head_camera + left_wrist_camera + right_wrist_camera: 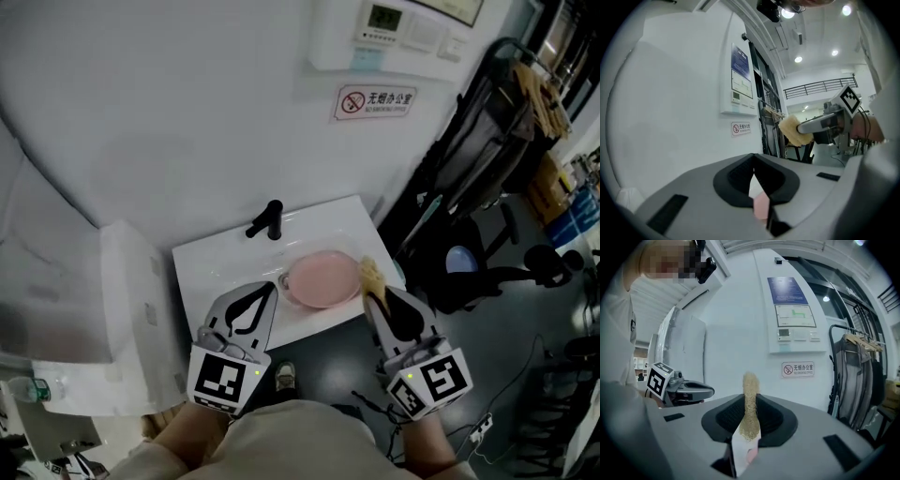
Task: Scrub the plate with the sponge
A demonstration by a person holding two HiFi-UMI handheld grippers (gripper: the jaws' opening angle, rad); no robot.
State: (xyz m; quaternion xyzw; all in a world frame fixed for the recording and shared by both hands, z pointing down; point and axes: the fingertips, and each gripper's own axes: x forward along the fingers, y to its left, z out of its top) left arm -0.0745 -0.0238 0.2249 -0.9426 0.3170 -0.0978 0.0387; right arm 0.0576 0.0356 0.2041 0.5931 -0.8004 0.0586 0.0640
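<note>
Now the left hand-held gripper (pixel 273 287) is closed; the right hand-held gripper (pixel 368 292) clamps the sponge (pixel 372 273).

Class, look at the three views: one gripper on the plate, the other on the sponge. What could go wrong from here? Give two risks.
1. The left gripper holds the pink plate only by its rim, so scrubbing pressure could lever it loose over the sink.
2. The right gripper pinches the sponge by one end; the free part may fold or slip out when pressed on the plate.
</note>
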